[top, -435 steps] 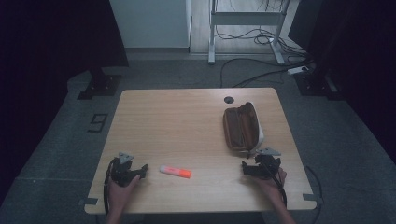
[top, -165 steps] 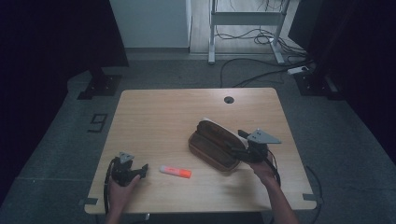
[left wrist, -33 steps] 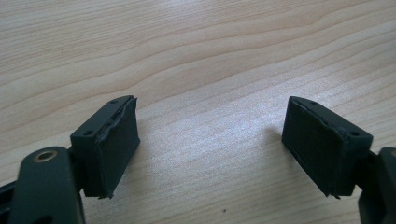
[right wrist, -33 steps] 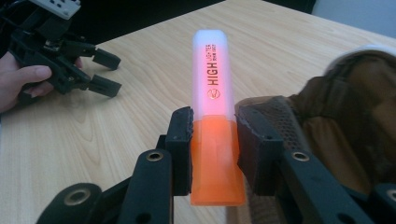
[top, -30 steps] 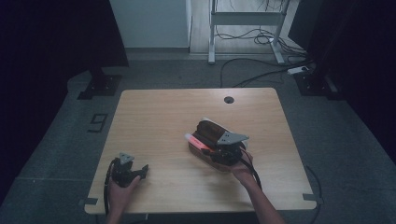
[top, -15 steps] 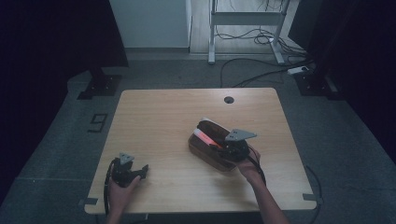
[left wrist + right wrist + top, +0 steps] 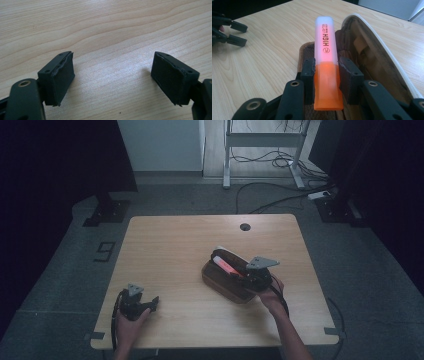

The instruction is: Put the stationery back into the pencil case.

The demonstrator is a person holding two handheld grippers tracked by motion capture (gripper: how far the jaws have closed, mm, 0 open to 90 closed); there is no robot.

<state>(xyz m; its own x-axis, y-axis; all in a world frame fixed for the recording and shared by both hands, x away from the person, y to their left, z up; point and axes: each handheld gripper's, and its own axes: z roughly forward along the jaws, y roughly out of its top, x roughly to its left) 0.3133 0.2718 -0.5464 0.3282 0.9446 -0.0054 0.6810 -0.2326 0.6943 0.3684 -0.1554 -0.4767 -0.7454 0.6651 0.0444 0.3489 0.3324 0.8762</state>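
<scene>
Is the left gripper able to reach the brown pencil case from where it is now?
Probably yes. The left gripper rests open near the table's front left, and bare wood lies between it and the pencil case. However, the right gripper holds a highlighter over the open case, so that side is occupied.

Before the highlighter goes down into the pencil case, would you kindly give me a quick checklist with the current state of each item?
1. Right gripper shut on the highlighter: ok.
2. Pencil case open: ok.
3. Highlighter above the case opening: ok.
4. Cap fitted on the highlighter: ok.
5. Room inside the case for it: cannot tell.
6. Left gripper open, resting on the table apart from the case: ok.
</scene>
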